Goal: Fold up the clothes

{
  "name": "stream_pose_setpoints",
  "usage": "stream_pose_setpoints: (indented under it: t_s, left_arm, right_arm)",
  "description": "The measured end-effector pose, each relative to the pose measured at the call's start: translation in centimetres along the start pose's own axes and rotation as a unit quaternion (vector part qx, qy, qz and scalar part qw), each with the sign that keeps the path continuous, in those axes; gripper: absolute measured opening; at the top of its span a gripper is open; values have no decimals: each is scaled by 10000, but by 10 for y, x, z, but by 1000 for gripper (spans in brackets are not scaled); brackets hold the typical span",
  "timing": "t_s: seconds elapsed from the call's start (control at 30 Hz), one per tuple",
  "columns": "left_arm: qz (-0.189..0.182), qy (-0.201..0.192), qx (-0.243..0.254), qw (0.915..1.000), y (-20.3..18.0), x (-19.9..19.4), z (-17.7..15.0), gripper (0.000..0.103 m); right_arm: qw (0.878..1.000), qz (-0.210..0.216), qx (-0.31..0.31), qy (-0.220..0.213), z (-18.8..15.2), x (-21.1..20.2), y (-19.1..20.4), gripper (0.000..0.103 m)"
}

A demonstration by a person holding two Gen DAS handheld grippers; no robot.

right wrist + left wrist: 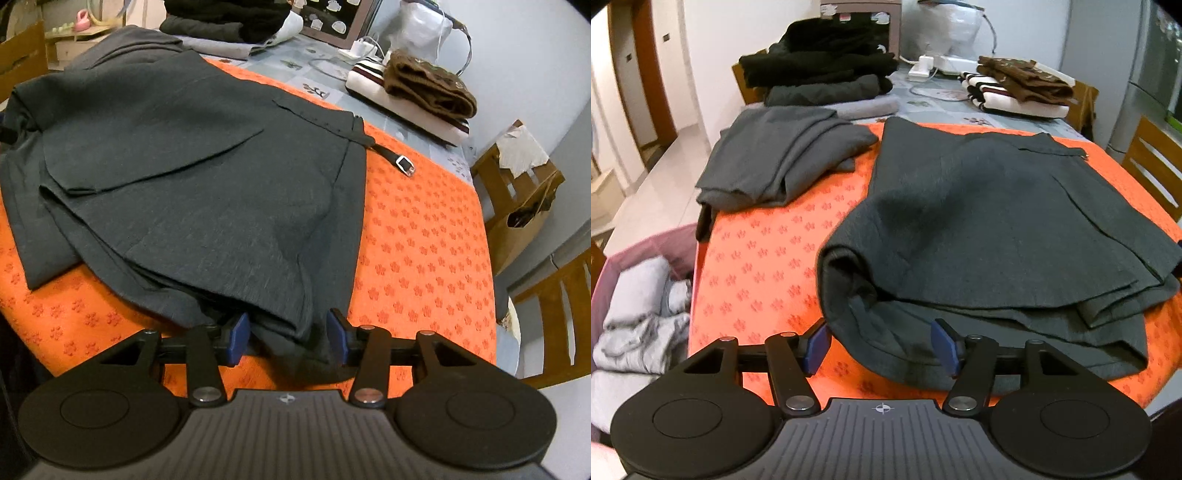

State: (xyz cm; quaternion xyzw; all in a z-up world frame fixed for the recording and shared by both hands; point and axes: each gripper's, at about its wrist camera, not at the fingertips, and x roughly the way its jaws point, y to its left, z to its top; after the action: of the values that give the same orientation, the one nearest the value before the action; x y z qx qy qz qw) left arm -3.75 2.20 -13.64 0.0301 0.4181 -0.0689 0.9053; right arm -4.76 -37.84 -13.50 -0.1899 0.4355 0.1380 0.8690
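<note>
Orange cloth (768, 258) under dark garment (979, 206); wooden chairs (546, 317) around.

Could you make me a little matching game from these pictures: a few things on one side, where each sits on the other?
Things:
1. dark grey garment
2. brown knitted item
3. pale grey laundry
4. silver strap buckle

Places:
A. in the pink basket
B. bare on the orange patterned cloth
C. on the striped folded cloth
D. between both open grippers

Pairs: 1-D, 2-C, 3-A, 4-B
</note>
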Motion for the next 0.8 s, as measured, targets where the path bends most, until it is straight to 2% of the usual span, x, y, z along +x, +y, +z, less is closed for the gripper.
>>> stream_pose_setpoints:
  t_s: [0.17, 0.23, 0.27, 0.3, 0.33, 0.37, 0.4, 0.5, 0.6, 0.73, 0.8]
  left_arm:
    - [160, -58, -224, 9996, -6, 4, -7, 62]
    - [238, -63, -333, 9991, -6, 6, -8, 61]
    - [282, -49, -405, 9988, -6, 8, -9, 54]
    - [327, -30, -465, 9984, -6, 9, -9, 38]
    - [373, -8, -520, 9980, -5, 10, -9, 32]
    - [418, 13, -574, 9975, -5, 11, -8, 13]
    - [423, 18, -601, 9973, -5, 11, -7, 5]
    - [502, -243, -519, 9971, -10, -5, -1, 4]
    - [638, -547, -168, 9963, -23, -28, 7, 4]
    - [745, -702, 216, 9945, -36, -50, 13, 4]
    - [754, -663, 330, 9944, -40, -53, 12, 4]
  right_arm:
    - [9996, -42, -162, -224, -2, 4, 3, 50]
    - [9996, 41, -164, -225, -3, 7, 1, 28]
    - [9996, 91, -155, -224, -4, 8, 0, 23]
    - [9995, 112, -104, -275, -3, 6, -1, 17]
    - [9993, 116, -29, -358, -1, 2, -4, 14]
    - [9989, 121, 46, -440, 0, -2, -6, 14]
    - [9985, 125, 121, -522, 2, -7, -8, 13]
    - [9959, 160, 401, -797, 8, -30, -18, 12]
    - [9928, 192, 662, -976, 15, -55, -34, 11]
    - [9856, 331, 1348, -962, 13, -73, -64, 11]
    - [9867, 346, 1325, -873, 8, -71, -65, 11]
